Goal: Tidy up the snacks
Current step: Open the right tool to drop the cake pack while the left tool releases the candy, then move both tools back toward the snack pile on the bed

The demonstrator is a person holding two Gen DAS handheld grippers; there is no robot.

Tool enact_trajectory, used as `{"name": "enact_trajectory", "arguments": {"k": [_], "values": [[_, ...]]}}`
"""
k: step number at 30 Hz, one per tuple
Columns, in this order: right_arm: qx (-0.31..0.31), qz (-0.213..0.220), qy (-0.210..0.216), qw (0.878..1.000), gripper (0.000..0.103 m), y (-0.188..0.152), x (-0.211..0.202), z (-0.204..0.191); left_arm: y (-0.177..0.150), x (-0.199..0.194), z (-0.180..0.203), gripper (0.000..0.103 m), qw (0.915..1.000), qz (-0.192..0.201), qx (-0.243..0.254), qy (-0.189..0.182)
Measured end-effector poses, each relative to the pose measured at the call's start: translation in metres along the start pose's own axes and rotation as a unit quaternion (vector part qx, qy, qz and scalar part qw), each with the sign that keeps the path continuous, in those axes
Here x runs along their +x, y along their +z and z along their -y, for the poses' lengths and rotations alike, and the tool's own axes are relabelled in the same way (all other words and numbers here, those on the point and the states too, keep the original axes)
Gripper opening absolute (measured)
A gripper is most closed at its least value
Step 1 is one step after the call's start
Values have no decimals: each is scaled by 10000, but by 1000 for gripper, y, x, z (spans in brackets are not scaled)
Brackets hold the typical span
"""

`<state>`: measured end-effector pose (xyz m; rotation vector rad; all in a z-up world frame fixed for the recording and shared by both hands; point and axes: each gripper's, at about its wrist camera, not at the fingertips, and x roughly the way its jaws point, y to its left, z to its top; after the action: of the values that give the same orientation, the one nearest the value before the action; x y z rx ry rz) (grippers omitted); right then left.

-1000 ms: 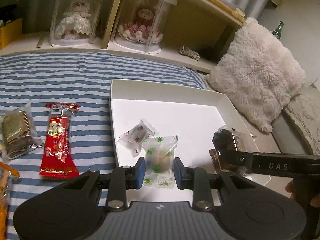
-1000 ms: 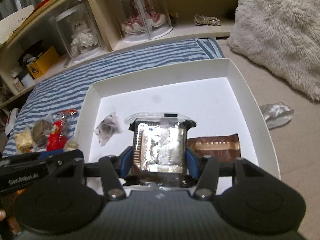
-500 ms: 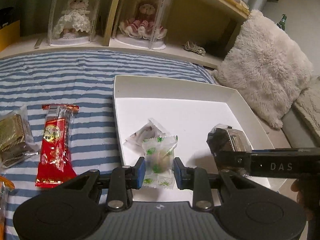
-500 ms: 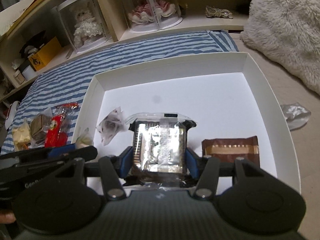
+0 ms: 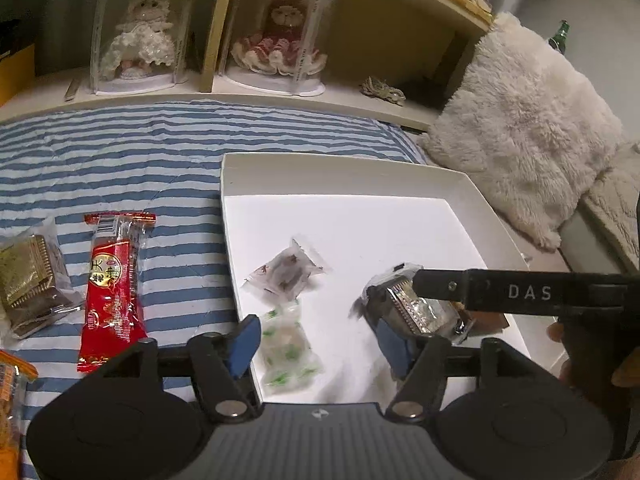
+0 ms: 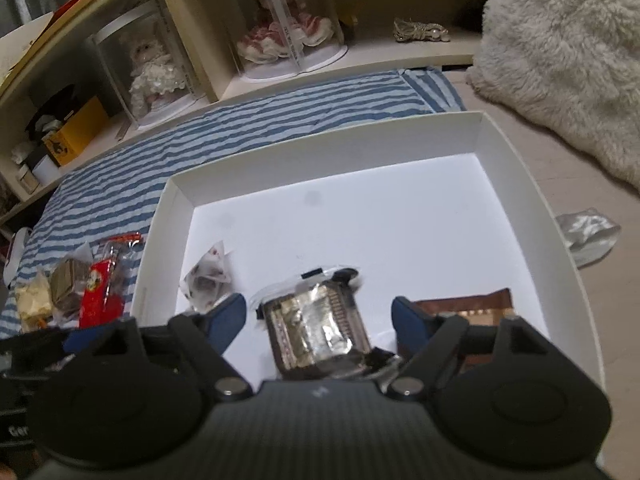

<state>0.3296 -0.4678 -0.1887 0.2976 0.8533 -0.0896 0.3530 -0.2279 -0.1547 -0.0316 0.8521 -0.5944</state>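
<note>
White box [image 5: 340,178] sits on a blue-striped blanket [image 5: 120,160] & holds four snacks. Green-speckled candy pack [image 5: 289,350] lies on the box floor near the front-left corner, betw. the spread fingers of the left gripper [image 5: 320,344], w/ clear gaps both sides, nothing held. Just behind it, a clear pack w/ dark filling [image 5: 286,274], also on the box floor. To the right, a foil-topped cake in clear wrap [image 6: 316,330] lies tilted on the floor of the box betw. the wide-apart fingers of the right gripper [image 6: 318,320]; neither blue pad touches it, so that gripper is open & empty too. Brown wrapper [image 6: 480,306] lies flat at the box's front-right, partly behind the right finger. Same cake shows in the left view [image 5: 416,308], under the black bar of the right gripper marked DAS. Outside the box, on the blanket to its left: a red snack pack [image 5: 114,292], lying lengthwise, beside it a brown-gold square cake in clear wrap [image 5: 32,280], & an orange pack [image 5: 8,400] at the frame edge. Behind the blanket, a shelf w/ two dolls in clear cases [image 5: 276,36]. Fluffy cream pillow [image 5: 528,132] right of the box; a crumpled silver wrapper [image 6: 588,232] lies on the surface outside the box's right wall.
</note>
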Motion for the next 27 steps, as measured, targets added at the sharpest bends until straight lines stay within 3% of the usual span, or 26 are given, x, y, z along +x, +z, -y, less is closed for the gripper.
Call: {"name": "enact_trajectory", "arguments": {"k": [2,8,16,22,27], "values": [[-38,-19,-21,10000,84,-3,-5,1,-1,-4,4,79,9998,-15,86,151],[-94,29,-44,9999,86,-10,-22,6,-3,-14,7,83,9995,-116,150,264],[-139,136,-159,9997,93,-24,-48,7,-9,-31,9,100,9992,-175,79,343],[-260,178,-245,9992,101,-33,-63,1,-13,-43,9,103,9989,-224,69,404],[-353,205,-356,9985,102,-42,-75,-2,-17,-53,7,103,9985,-219,50,496]]}}
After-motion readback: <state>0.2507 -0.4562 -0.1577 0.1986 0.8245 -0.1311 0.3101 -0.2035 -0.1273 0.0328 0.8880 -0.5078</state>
